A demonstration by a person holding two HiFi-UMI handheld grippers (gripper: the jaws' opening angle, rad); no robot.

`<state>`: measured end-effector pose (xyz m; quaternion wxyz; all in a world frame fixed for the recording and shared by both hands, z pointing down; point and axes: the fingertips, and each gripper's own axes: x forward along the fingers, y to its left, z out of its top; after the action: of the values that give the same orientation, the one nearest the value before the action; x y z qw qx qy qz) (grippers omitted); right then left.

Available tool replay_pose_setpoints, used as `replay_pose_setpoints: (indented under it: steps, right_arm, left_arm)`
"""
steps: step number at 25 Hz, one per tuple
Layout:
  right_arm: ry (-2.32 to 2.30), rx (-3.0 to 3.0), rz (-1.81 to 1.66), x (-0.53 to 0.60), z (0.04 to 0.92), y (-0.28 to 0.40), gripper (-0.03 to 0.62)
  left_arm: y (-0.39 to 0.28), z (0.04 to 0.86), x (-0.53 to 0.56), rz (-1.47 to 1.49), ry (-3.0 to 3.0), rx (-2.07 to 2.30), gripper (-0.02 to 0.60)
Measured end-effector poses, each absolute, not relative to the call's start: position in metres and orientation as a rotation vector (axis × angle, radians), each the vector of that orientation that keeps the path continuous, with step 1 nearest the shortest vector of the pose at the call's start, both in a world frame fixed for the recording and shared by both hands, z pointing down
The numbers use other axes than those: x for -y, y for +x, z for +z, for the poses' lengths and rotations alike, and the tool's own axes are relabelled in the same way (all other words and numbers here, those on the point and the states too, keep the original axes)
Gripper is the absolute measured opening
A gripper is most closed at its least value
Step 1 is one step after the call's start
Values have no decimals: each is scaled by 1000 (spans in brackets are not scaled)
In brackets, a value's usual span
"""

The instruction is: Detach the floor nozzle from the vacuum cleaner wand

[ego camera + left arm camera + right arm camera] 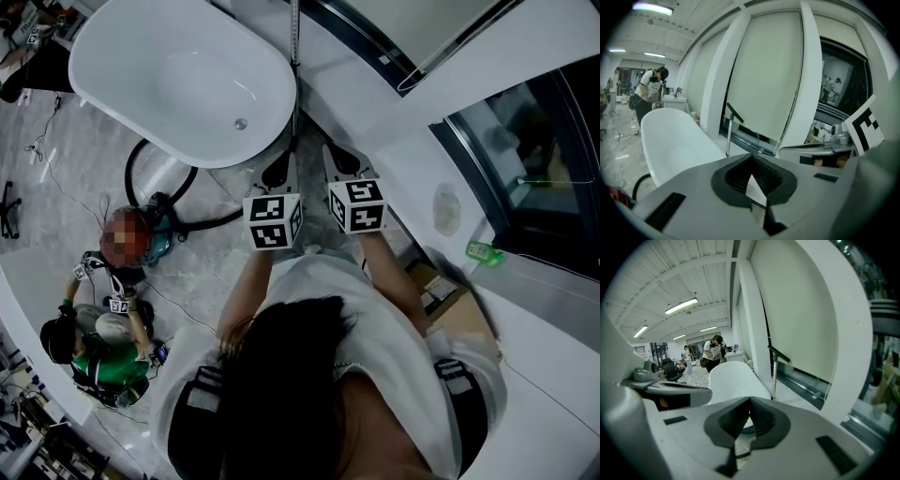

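Observation:
The vacuum's thin metal wand point(294, 56) stands upright between the white bathtub and the window ledge. It also shows as the wand point(728, 136) with a black angled top, and as the wand point(774, 376). A black hose point(141, 178) loops on the floor to the teal canister point(159, 236). I cannot make out the floor nozzle; the wand's foot is hidden behind the tub's edge and my grippers. My left gripper point(279, 174) and right gripper point(339, 159) are held side by side, pointing toward the wand's base. Both are shut with nothing between the jaws.
The white bathtub point(103, 89) fills the upper left. A curved white window ledge point(394, 122) runs on the right. A person point(112, 323) crouches on the floor at the left near cables. A cardboard box point(439, 284) lies at the right.

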<state>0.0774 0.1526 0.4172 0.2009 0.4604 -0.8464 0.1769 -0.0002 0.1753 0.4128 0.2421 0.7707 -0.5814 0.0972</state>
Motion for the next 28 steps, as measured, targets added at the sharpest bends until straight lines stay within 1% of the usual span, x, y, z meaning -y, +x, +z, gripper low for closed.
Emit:
replay_pose_setpoints:
  steps: [16, 28]
  right_arm:
    - [1382, 2297, 511, -90, 419, 50, 15]
    - [1412, 2281, 489, -66, 409, 27, 15]
  left_arm:
    - [-45, 417, -107, 273, 2137, 1529, 3]
    - [-57, 402, -80, 251, 2215, 1455, 3]
